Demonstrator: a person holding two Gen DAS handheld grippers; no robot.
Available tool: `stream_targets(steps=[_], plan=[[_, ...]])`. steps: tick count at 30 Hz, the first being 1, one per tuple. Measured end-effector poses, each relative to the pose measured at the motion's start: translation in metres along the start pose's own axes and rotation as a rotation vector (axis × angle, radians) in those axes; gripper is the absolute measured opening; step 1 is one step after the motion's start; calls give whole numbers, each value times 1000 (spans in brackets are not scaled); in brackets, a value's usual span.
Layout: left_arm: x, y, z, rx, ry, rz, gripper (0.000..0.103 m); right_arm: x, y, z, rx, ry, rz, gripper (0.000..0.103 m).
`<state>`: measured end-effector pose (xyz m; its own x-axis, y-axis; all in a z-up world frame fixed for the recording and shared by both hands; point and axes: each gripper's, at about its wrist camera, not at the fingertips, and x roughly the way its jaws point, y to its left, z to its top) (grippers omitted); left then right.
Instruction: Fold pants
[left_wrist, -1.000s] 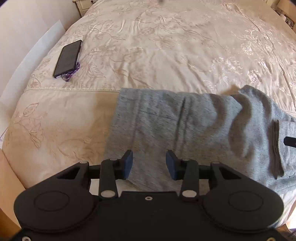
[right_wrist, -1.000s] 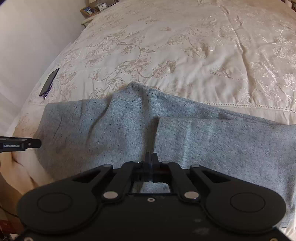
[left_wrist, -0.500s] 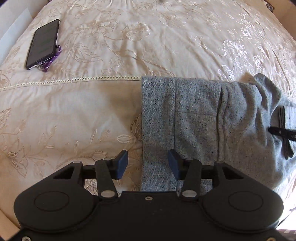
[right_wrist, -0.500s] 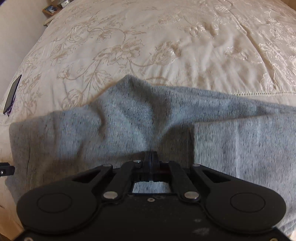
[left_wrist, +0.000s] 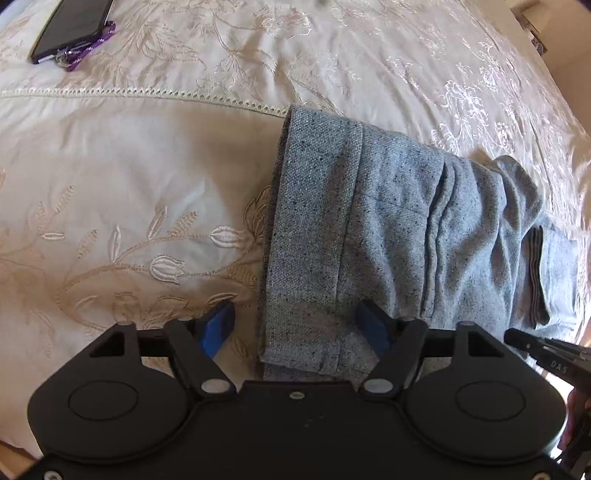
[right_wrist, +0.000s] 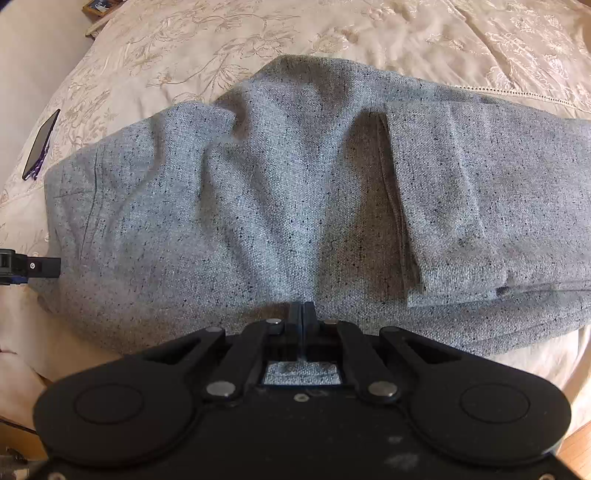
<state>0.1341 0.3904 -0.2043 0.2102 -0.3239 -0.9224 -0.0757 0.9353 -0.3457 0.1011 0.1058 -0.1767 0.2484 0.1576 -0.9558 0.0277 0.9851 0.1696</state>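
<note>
Grey speckled pants (left_wrist: 391, 236) lie folded on a cream embroidered bedspread (left_wrist: 147, 184). My left gripper (left_wrist: 297, 325) is open, its blue pads either side of the near corner of the pants' left end. My right gripper (right_wrist: 302, 321) is shut on the near edge of the pants (right_wrist: 258, 192), with cloth showing between its arms. A folded-over leg end (right_wrist: 443, 192) lies on top at the right. The right gripper's tip (left_wrist: 535, 347) shows at the lower right in the left wrist view. The left gripper's tip (right_wrist: 33, 266) shows at the left in the right wrist view.
A black phone on a purple cord (left_wrist: 70, 29) lies on the bedspread at the far left; it also shows in the right wrist view (right_wrist: 40, 147). A lace seam (left_wrist: 147, 94) crosses the bedspread. The bed's near edge runs just under both grippers.
My left gripper has moved in lower and closer to the pants' left end and has opened wider. My right gripper stays shut on the cloth, and the pants look flatter and more spread.
</note>
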Motion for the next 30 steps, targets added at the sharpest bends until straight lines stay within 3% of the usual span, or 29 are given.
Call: stream_targets(steps=[2, 4, 7, 8, 11, 14, 19, 22, 25, 27, 30], plan=[[10, 0, 3, -56, -7, -39, 102, 1, 1, 1, -17, -3, 0, 2], [16, -12, 7, -47, -22, -70, 100, 2, 1, 1, -21, -10, 2, 2], [12, -29, 9, -22, -33, -119, 56, 2, 3, 0, -19, -12, 5, 2], [7, -35, 10, -24, -37, -117, 48, -1, 1, -4, -18, -12, 7, 2], [-19, -44, 8, -18, -84, -139, 42, -10, -2, -16, -10, -3, 21, 2], [-41, -63, 4, 34, -116, -116, 42, -30, -6, -21, -23, 18, 46, 3], [-61, -89, 4, 48, -156, -86, 41, -61, -12, -10, -30, -145, 7, 5], [-70, -104, 1, 54, -181, -64, 40, -45, -19, -10, -33, -112, 23, 5], [-76, -126, -3, 51, -186, -53, 39, -22, -25, -28, -55, 25, 85, 5], [-83, -148, -7, 73, -203, -16, 39, -28, -28, -37, -111, 18, 109, 5], [-94, -192, -12, 124, -242, 22, 39, -49, -50, -38, -83, 11, 192, 5]])
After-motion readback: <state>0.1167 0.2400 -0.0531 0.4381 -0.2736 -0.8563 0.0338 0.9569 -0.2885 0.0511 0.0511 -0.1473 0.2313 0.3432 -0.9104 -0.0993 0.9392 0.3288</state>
